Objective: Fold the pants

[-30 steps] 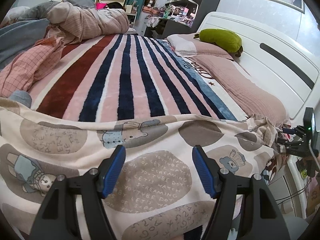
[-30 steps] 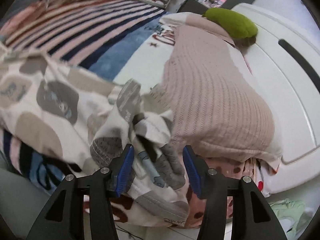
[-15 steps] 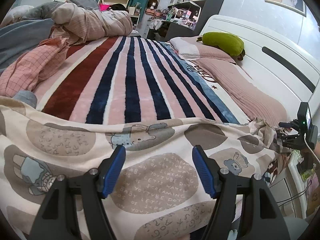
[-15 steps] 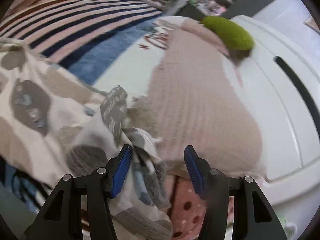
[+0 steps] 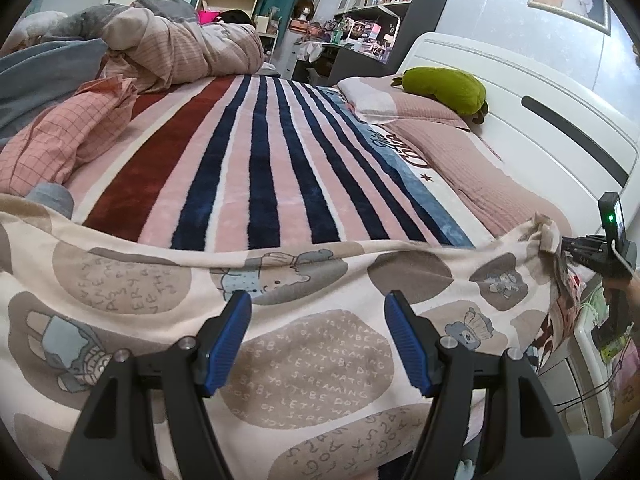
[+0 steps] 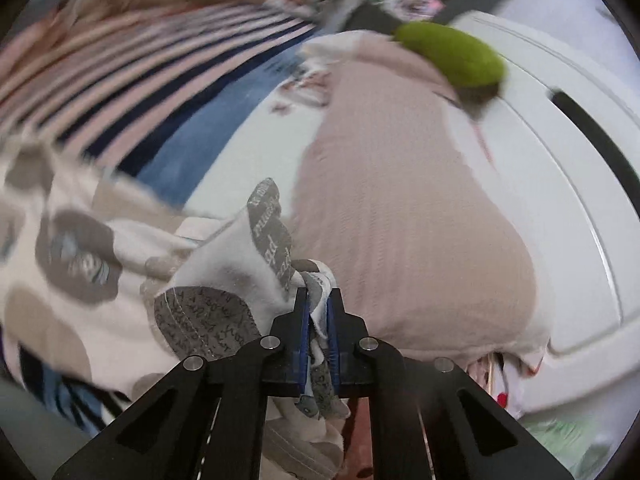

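Note:
The pants [image 5: 304, 280] are cream with grey and beige patches and bear prints, spread across the near edge of the bed. My left gripper [image 5: 318, 336] is open and hovers just above their middle, holding nothing. My right gripper [image 6: 317, 312] is shut on a bunched end of the pants [image 6: 240, 264] near the pink pillow. It also shows at the far right of the left wrist view [image 5: 576, 248], pinching that cloth end.
A striped blanket [image 5: 248, 148] covers the bed. Pink pillows [image 5: 476, 176] and a green plush toy [image 5: 444, 88] lie by the white headboard [image 5: 560, 120]. Rumpled bedding [image 5: 80, 120] is heaped at the left. Shelves stand behind.
My right gripper has closed on the bunched end of the pants and pulled it up and taut. My left gripper has stayed open over the pants.

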`<state>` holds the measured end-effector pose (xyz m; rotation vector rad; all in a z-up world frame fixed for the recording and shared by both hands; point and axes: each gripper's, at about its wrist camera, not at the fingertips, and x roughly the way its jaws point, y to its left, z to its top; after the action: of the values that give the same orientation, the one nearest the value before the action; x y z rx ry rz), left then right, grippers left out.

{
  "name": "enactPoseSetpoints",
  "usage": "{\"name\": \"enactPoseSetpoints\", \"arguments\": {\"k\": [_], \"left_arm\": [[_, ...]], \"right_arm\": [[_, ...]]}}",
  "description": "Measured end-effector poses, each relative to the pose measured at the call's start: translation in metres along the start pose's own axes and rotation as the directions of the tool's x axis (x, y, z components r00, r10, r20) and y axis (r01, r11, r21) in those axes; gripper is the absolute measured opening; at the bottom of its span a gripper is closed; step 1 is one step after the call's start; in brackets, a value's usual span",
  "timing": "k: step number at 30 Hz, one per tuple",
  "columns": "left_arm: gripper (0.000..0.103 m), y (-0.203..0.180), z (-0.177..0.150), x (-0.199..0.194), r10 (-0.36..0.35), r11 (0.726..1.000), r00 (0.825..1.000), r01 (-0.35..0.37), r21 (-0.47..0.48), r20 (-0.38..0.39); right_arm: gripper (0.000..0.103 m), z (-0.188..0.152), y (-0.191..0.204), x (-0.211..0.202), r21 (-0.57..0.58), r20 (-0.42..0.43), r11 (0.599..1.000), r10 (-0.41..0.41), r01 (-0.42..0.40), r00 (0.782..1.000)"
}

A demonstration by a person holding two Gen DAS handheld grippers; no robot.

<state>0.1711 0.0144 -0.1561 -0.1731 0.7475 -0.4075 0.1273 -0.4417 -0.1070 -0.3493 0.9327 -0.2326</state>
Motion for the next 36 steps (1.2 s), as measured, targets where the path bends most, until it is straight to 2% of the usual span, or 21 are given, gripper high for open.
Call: {"name": "enactPoseSetpoints", "arguments": {"k": [4,6,8,9,10,11,16,19,21,24,27,33,36], "left_arm": [[0.065,0.001,0.000,0.000,-0.003,1.000,1.000,0.003,-0.003,0.004],[0.065,0.001,0.000,0.002,0.000,1.000,1.000,0.000,-0.003,0.000],[0.065,0.000,0.000,0.003,0.000,1.000,1.000,0.000,-0.001,-0.003],[0.065,0.000,0.000,0.003,-0.001,1.000,1.000,0.001,0.000,-0.004],[0.065,-0.001,0.000,0.003,0.000,1.000,1.000,0.000,0.001,-0.004],[0.065,-0.001,0.000,0.003,0.000,1.000,1.000,0.000,0.002,-0.004],[0.065,-0.003,0.001,0.004,-0.002,1.000,1.000,0.002,0.000,-0.005],[0.065,-0.005,0.002,0.004,-0.003,1.000,1.000,0.003,0.003,-0.003],[0.065,-0.006,0.002,0.003,-0.007,1.000,1.000,0.007,0.005,-0.002],[0.065,-0.007,0.002,0.004,-0.008,1.000,1.000,0.008,0.008,-0.002],[0.065,-0.006,0.002,0.002,-0.001,1.000,1.000,0.001,0.009,-0.002],[0.065,-0.003,0.002,0.003,0.015,1.000,1.000,-0.015,0.008,-0.002],[0.065,-0.005,0.003,0.003,0.017,1.000,1.000,-0.017,0.011,-0.001]], "right_arm": [[0.003,-0.009,-0.043,0.007,0.193,-0.029,0.980,0.056,-0.049,0.998],[0.002,-0.013,-0.055,0.010,0.224,-0.034,0.975,0.020,-0.012,0.999],[0.003,-0.016,-0.064,0.010,0.211,-0.021,0.973,-0.086,0.088,0.996],[0.002,-0.016,-0.069,0.009,0.216,-0.017,0.970,-0.110,0.111,0.994],[0.003,-0.017,-0.074,0.009,0.230,-0.016,0.967,-0.109,0.110,0.994],[0.006,-0.017,-0.078,0.007,0.249,-0.009,0.966,-0.070,0.070,0.998],[0.006,-0.014,-0.052,-0.010,0.201,0.038,0.973,0.110,-0.115,0.993],[0.005,-0.014,-0.032,-0.011,0.154,0.001,0.975,0.163,-0.161,0.987],[0.005,-0.018,-0.019,-0.002,0.133,-0.062,0.974,0.195,-0.185,0.979],[0.005,-0.023,-0.004,0.015,0.087,-0.107,0.983,0.171,-0.162,0.979],[0.005,-0.019,-0.003,0.028,0.091,-0.103,0.984,0.164,-0.155,0.981],[0.005,0.001,-0.009,0.043,0.116,-0.051,0.978,0.178,-0.171,0.983],[0.001,0.011,-0.015,0.041,0.123,0.002,0.983,0.138,-0.137,0.990]]}}
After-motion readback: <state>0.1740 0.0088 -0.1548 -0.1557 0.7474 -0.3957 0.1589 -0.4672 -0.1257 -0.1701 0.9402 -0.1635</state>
